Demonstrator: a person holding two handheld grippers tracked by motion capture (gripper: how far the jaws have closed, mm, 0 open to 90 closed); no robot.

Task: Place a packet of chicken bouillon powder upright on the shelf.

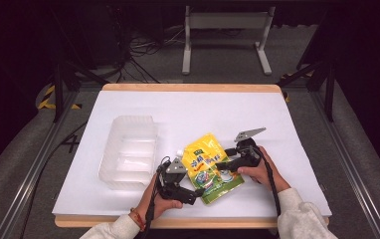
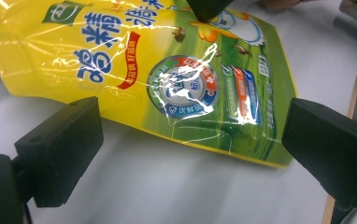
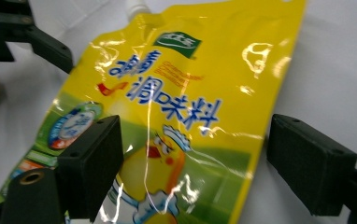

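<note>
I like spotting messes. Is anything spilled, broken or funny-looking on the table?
Nothing stands out. The yellow pouch lies flat on the white table, unopened as far as I can see, with nothing spilled. It sits slanted between both open tongs. The clear tray beside it looks whole.

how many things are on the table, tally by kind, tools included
yellow seasoning pouch: 1
clear plastic tray: 1
handheld tools, both open: 2 (left tool, right tool)
total: 4
</note>
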